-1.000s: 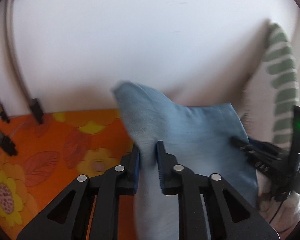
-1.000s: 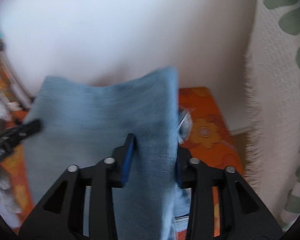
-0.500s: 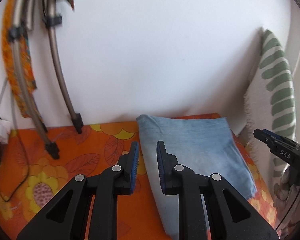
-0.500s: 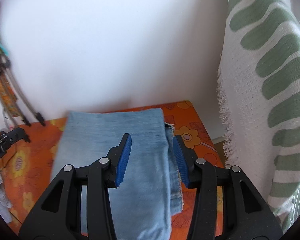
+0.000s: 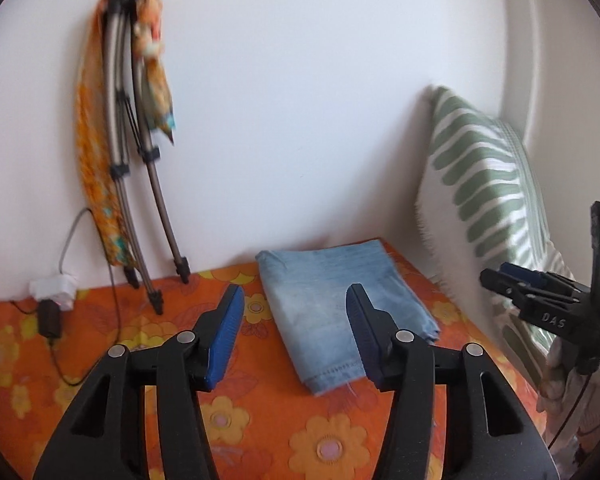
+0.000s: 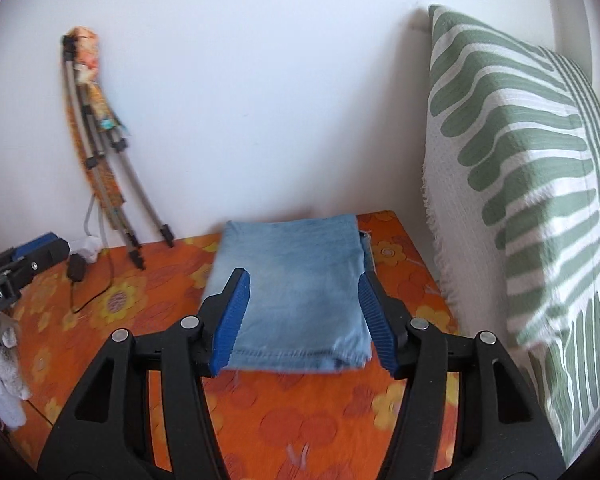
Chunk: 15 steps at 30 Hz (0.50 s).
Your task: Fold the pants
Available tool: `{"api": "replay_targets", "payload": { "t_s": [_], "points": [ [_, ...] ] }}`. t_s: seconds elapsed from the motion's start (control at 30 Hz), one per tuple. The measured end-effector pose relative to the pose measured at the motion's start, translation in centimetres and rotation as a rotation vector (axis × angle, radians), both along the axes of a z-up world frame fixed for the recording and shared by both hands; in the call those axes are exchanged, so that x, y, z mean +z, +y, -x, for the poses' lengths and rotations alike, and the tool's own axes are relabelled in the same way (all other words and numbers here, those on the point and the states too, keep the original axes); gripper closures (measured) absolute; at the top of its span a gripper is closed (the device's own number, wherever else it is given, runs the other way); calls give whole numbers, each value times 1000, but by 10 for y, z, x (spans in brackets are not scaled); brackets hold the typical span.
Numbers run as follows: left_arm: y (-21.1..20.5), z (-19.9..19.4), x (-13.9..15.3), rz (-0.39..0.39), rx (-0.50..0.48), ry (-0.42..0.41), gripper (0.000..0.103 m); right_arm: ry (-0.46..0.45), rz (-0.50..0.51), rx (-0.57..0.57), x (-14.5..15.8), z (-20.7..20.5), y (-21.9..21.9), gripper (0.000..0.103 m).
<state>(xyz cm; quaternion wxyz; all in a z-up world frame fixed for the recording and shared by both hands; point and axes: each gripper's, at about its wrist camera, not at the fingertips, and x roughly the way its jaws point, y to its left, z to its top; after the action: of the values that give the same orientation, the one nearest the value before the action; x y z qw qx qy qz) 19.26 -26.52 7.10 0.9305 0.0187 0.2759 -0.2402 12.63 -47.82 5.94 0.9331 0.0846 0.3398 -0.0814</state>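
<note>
The light blue denim pants point(image 5: 332, 300) lie folded into a compact rectangle on the orange flowered cloth point(image 5: 260, 432), close to the white wall. The same folded pants point(image 6: 296, 284) fill the middle of the right wrist view. My left gripper point(image 5: 296, 332) hangs above and in front of the pants, its jaws opening with nothing between the blue pads. My right gripper point(image 6: 304, 316) is likewise raised above the near hem, jaws opening and holding nothing. The right gripper point(image 5: 540, 296) also shows at the right edge of the left wrist view.
A folded tripod point(image 5: 140, 184) draped with orange cloth leans on the wall at the left, with a white plug and black cable point(image 5: 50, 308) beside it. A green-striped white cushion point(image 6: 520, 200) stands upright along the right side. The left gripper point(image 6: 16, 268) shows at the left edge.
Both grippers let go of the denim, which dropped flat into a folded stack. Both pulled up and back from it, and their jaws spread wider.
</note>
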Motion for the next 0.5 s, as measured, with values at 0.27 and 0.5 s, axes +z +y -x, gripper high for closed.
{"api": "replay_targets", "payload": {
  "t_s": [0.27, 0.5],
  "points": [
    [25, 73, 29, 29, -36, -49, 34, -76, 14, 6, 36, 81, 39, 30],
    [51, 123, 21, 62, -57, -12, 23, -133, 71, 4, 49, 143, 78, 11]
  ]
}}
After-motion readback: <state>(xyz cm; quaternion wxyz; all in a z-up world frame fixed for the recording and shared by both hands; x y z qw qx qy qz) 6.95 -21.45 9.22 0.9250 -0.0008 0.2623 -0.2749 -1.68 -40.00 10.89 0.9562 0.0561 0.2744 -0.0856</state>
